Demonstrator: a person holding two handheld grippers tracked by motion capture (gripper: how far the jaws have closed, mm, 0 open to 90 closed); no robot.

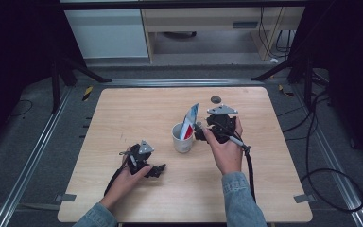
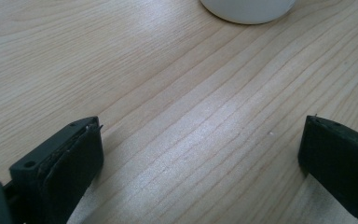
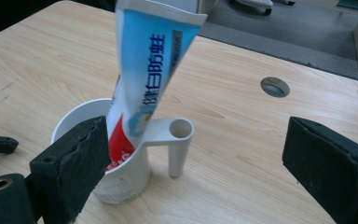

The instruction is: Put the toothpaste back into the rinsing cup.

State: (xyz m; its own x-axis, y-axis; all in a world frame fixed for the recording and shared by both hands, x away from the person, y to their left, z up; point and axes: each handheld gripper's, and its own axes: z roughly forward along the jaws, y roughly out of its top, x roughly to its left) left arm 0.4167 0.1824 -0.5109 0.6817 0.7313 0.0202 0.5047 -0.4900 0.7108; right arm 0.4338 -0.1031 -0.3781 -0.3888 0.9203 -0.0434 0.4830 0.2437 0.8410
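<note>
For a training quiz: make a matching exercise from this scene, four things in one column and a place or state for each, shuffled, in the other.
Things:
1. toothpaste tube
2. white cup
3. left claw
4. round hole

Places or states:
A. open above bare wood
B. in the tabletop near its far edge
C. leaning, lower end inside the cup
D. stands upright on the table beside the right claw

Pairs: 1-C, 2-D, 3-A, 4-B
</note>
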